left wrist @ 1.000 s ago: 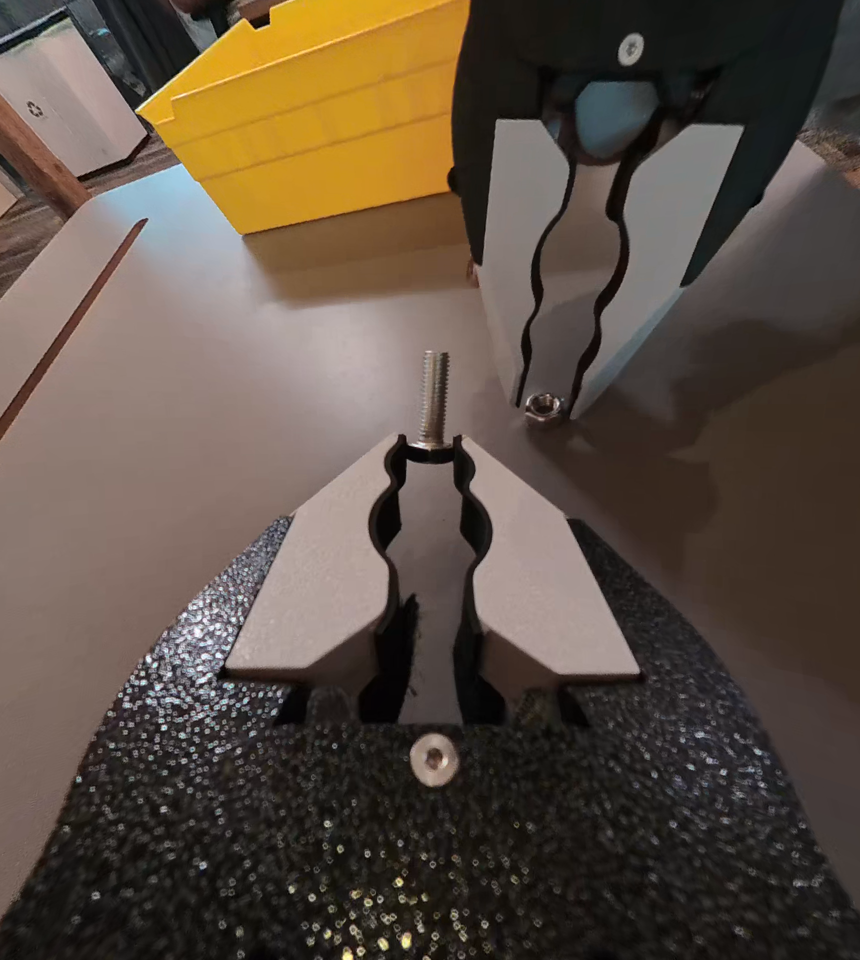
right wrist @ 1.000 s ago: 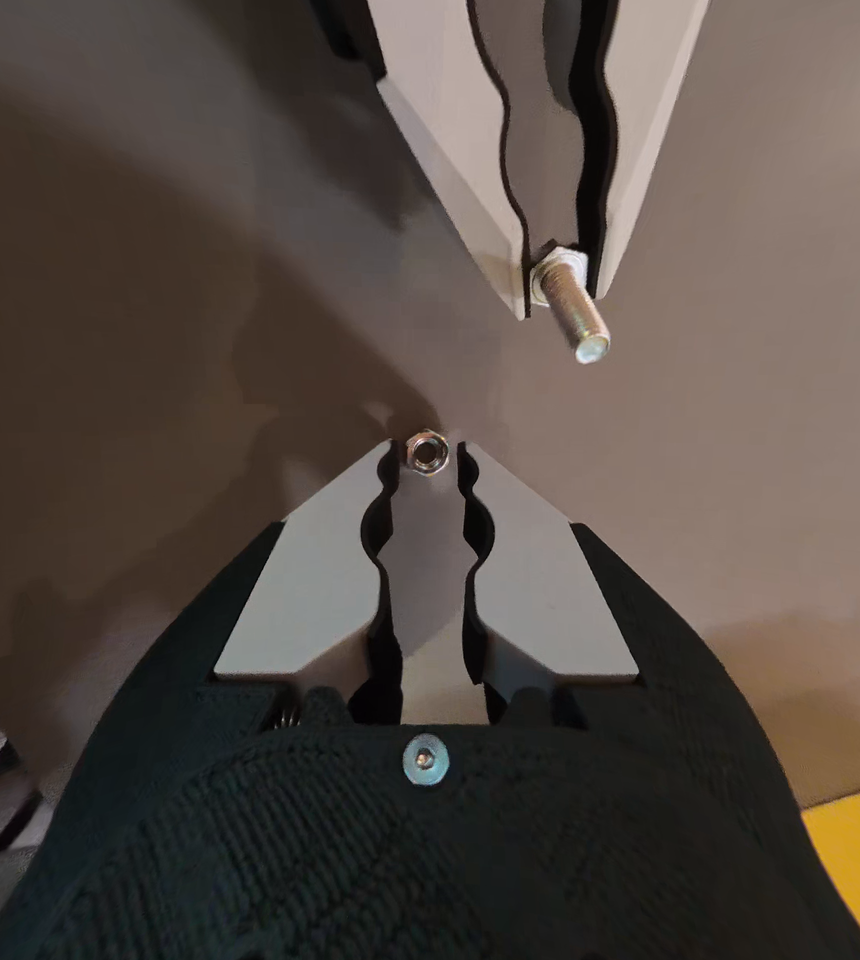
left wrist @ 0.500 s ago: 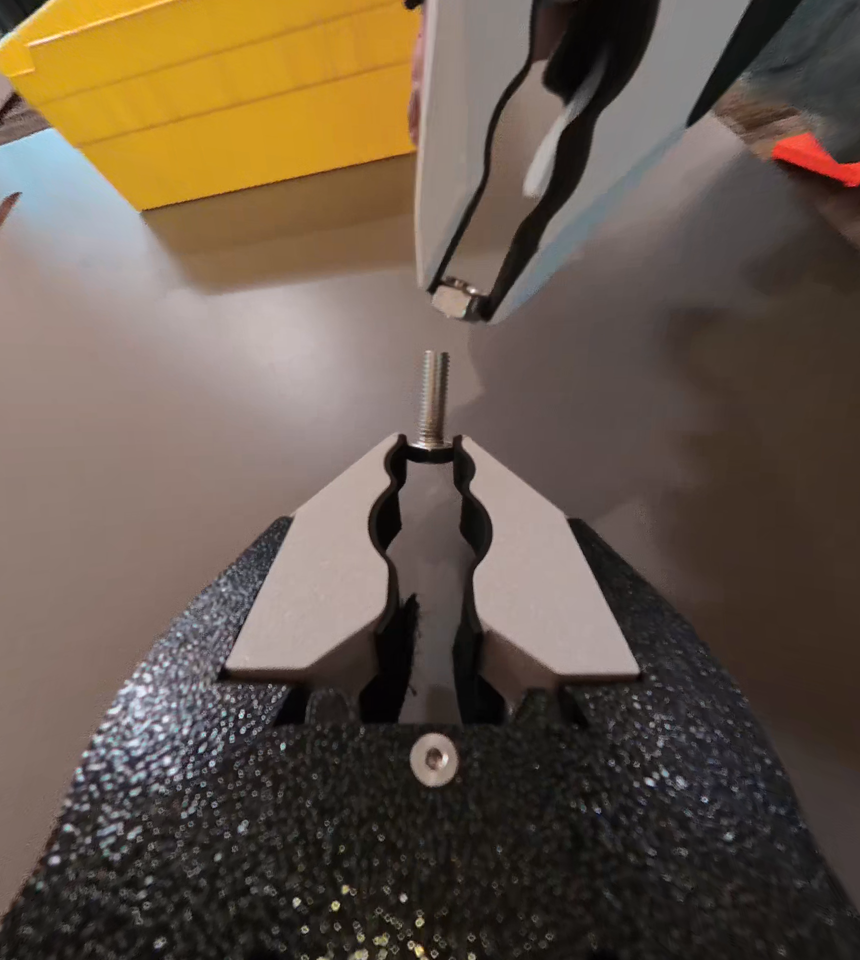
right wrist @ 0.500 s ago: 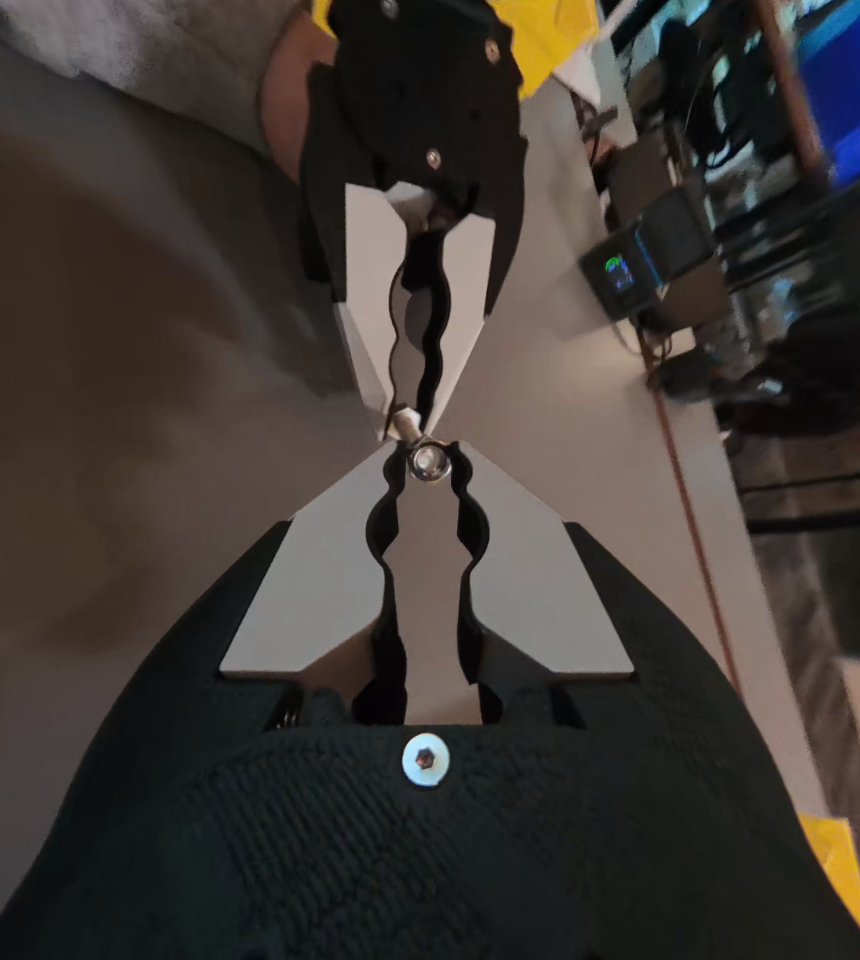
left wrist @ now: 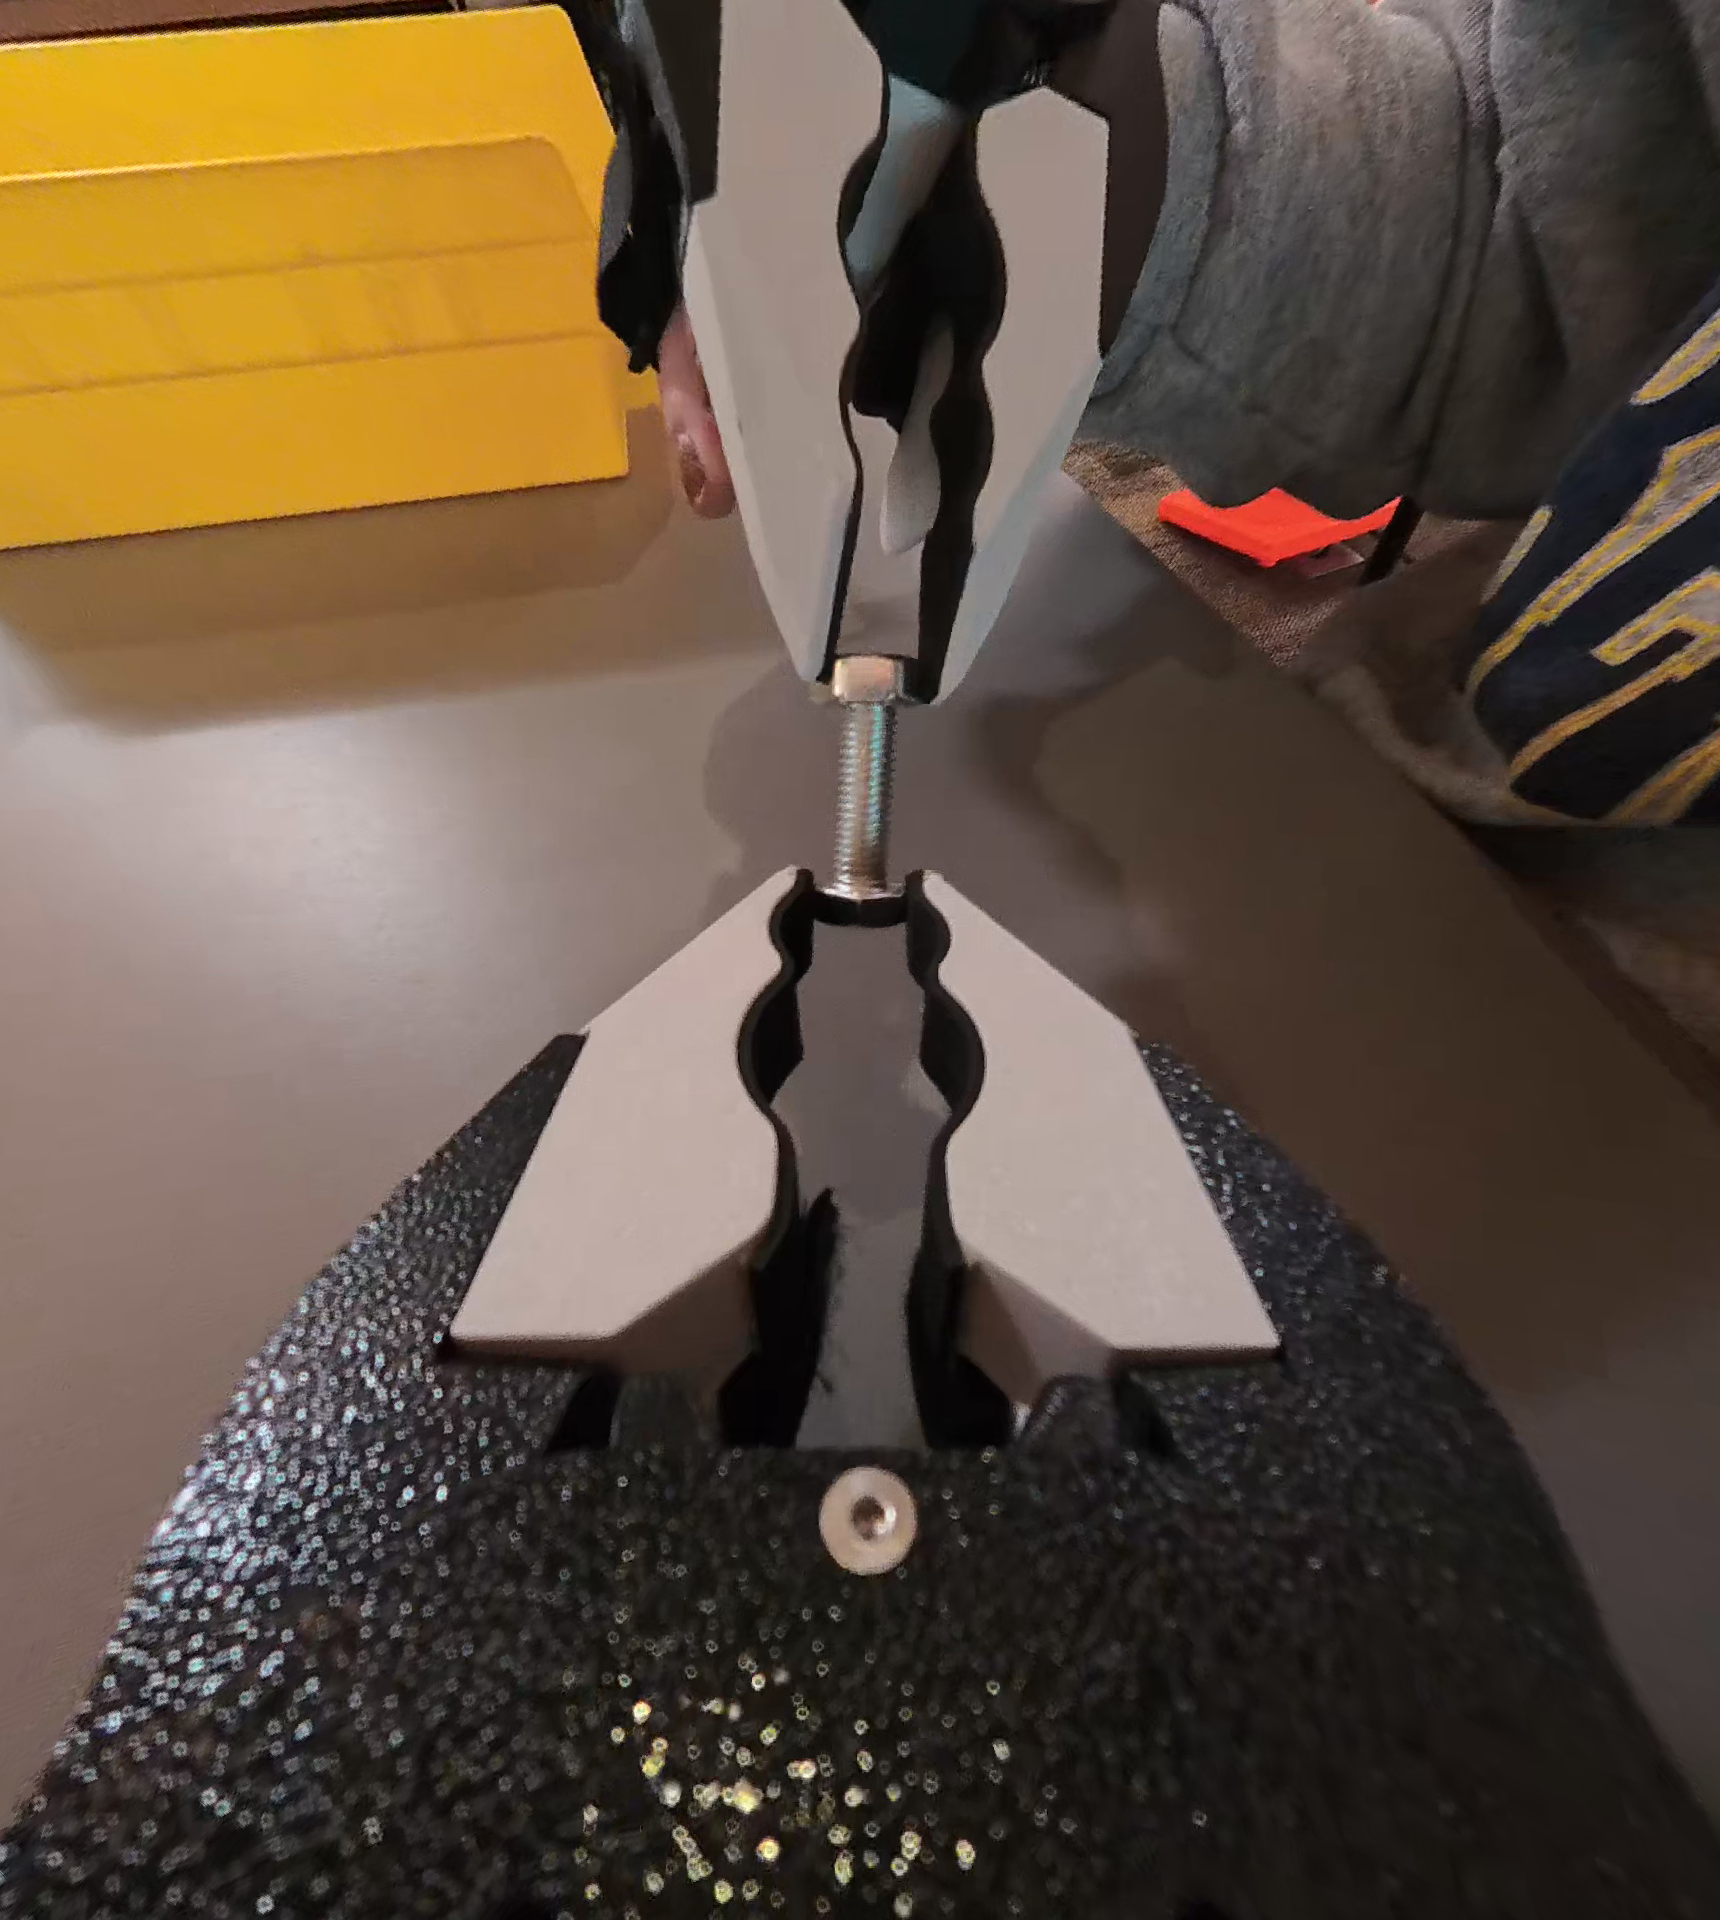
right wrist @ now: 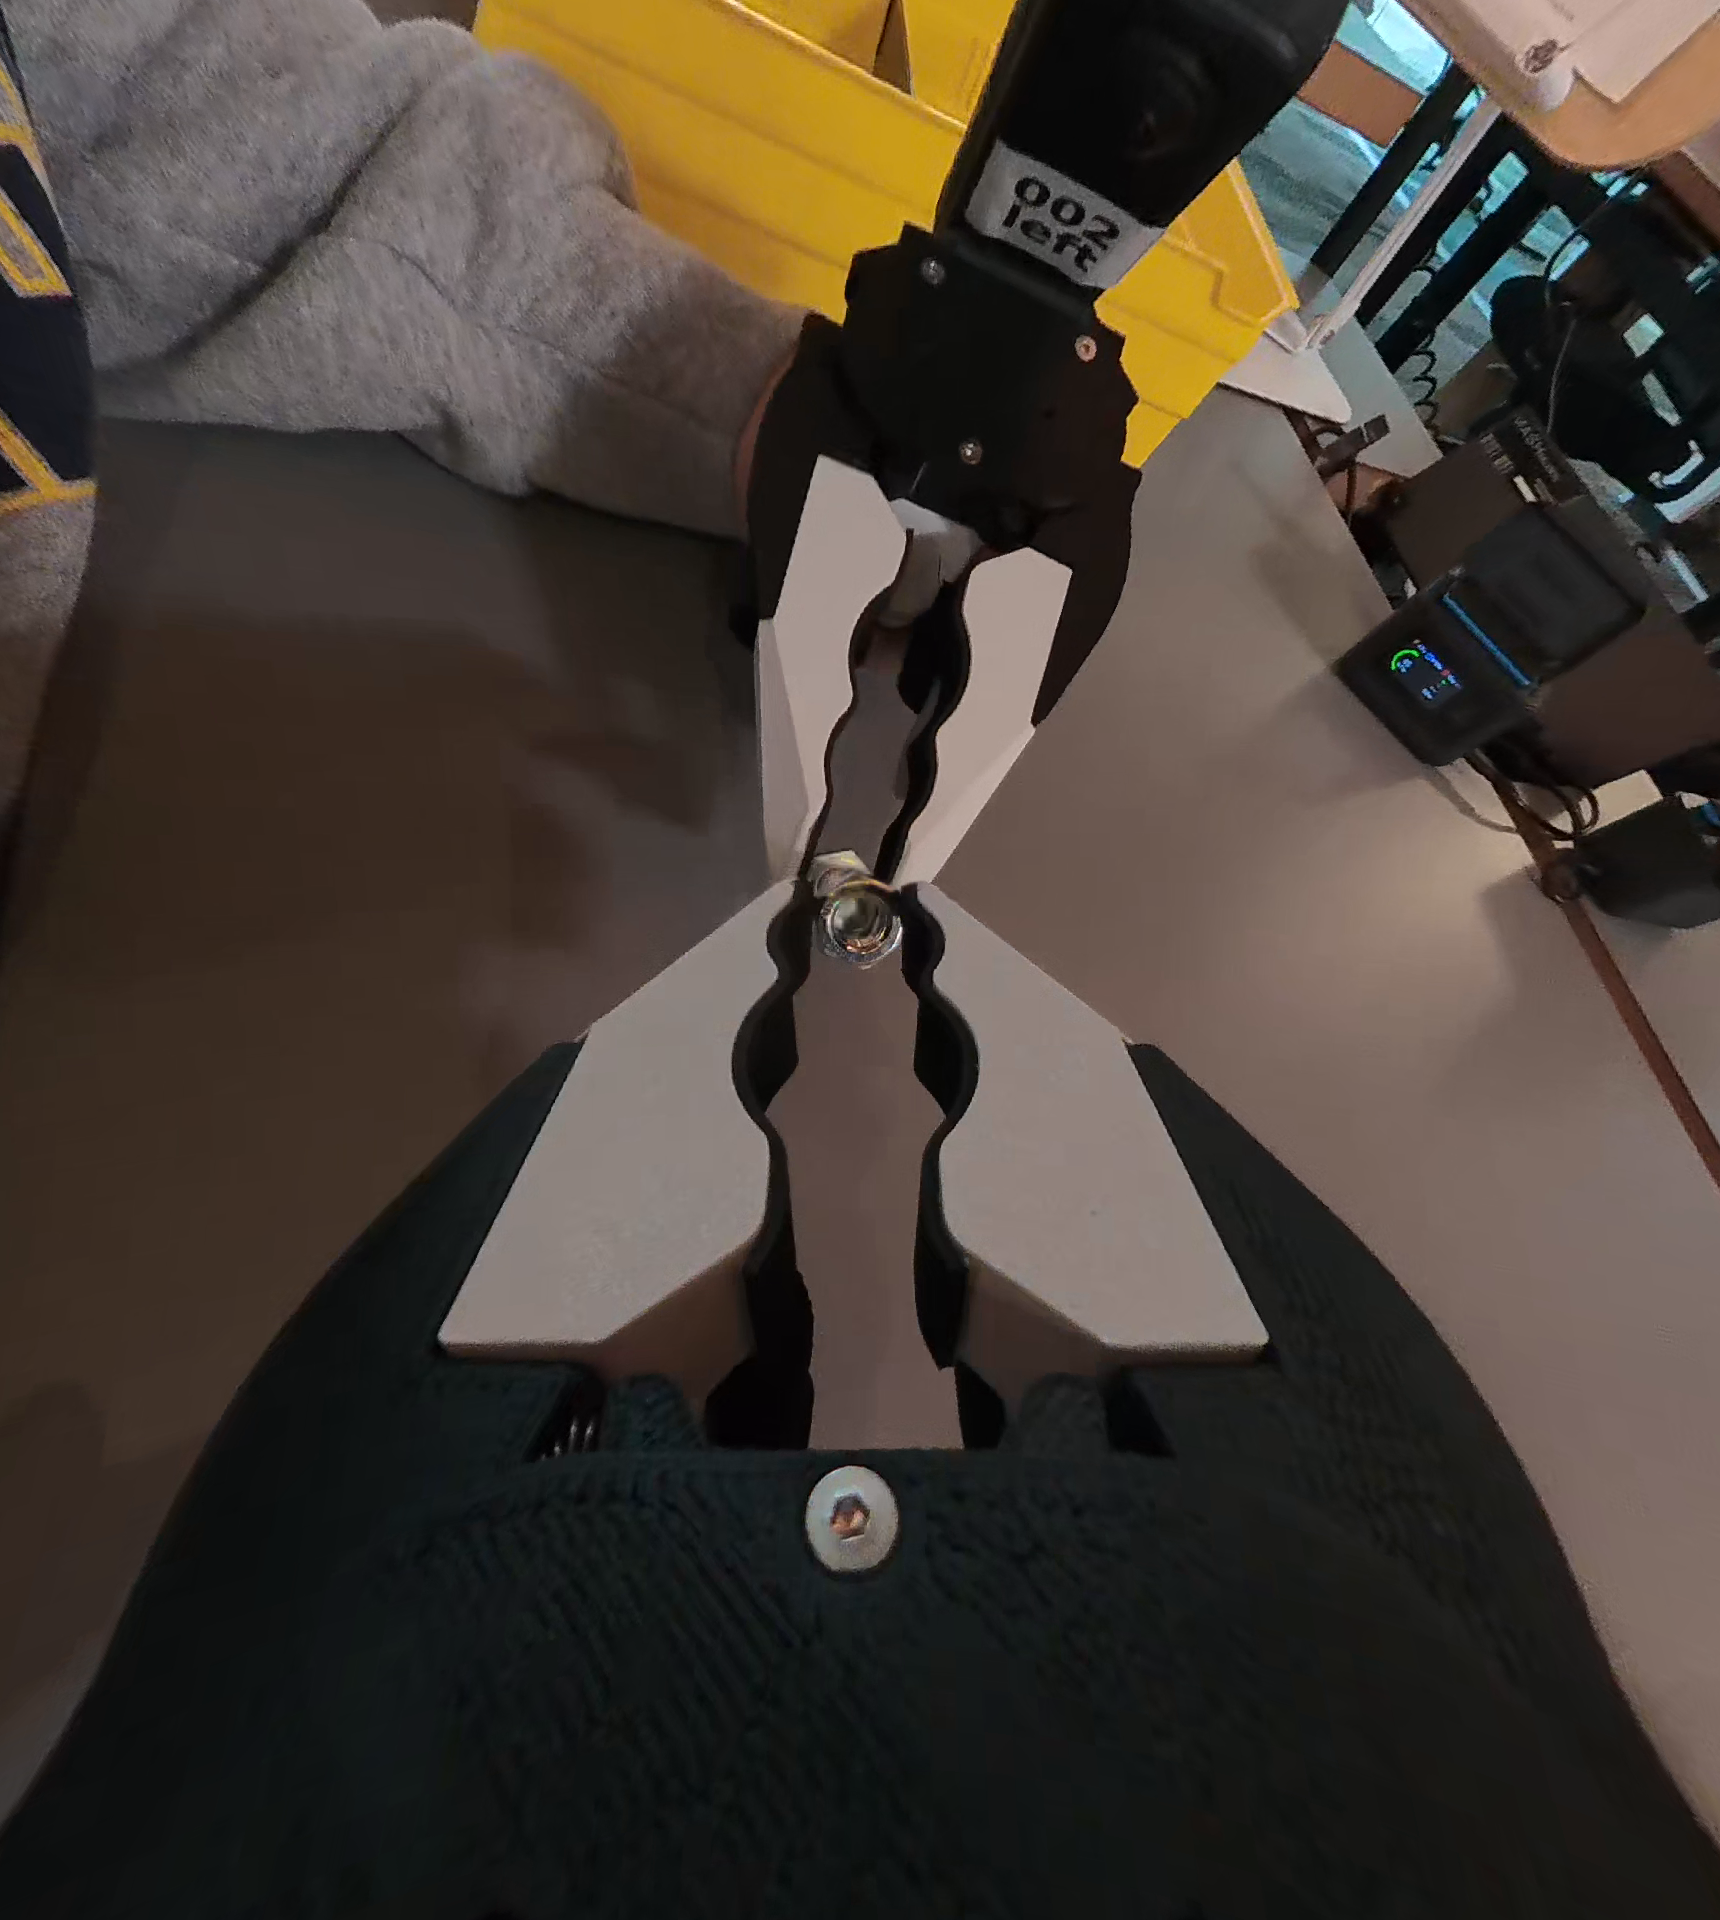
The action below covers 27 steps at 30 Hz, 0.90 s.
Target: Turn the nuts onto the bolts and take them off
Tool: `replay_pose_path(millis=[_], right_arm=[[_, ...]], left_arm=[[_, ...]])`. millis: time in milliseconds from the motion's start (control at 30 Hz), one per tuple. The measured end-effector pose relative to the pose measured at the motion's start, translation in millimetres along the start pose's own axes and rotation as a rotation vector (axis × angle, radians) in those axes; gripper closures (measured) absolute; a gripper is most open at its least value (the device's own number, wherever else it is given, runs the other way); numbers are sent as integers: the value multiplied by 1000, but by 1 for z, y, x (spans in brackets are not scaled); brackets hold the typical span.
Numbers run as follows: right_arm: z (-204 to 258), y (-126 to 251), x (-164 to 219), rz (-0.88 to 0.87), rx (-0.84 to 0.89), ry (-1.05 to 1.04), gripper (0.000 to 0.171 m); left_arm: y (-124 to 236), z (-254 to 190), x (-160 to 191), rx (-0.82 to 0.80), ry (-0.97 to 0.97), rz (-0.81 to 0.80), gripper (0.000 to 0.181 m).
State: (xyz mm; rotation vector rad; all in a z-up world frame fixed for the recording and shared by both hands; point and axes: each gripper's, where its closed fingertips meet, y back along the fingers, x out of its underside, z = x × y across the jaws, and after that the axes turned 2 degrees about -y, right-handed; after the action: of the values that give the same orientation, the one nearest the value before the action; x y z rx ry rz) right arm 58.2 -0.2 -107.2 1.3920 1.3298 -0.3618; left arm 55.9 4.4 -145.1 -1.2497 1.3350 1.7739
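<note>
Your right claw (left wrist: pixel 871 681), closed on the nut (left wrist: pixel 869 681), has now come onto the tip of the bolt (left wrist: pixel 864 800); your left claw (left wrist: pixel 861 899) grips the bolt head above the counter (left wrist: pixel 264 935); threading can begin.

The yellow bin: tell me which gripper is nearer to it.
Right, as far as the left wrist view shows. The right gripper, shut on the nut, hangs just in front of the yellow bin; the left gripper, holding the bolt, sits farther back.
</note>
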Motion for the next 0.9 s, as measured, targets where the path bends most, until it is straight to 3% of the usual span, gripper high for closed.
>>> replay_pose_path(millis=[500, 733, 900], right_arm=[[2, -4, 3, -11, 8, -32, 155], [-21, -7, 0, -133, 149, -325, 155], [-35, -8, 5, -127, 306, -481, 155]], left_arm=[[-2, 1, 3, 1, 28, 23, 166], [6, 14, -1, -63, 85, -23, 166], [7, 26, 0, -144, 109, -13, 166]])
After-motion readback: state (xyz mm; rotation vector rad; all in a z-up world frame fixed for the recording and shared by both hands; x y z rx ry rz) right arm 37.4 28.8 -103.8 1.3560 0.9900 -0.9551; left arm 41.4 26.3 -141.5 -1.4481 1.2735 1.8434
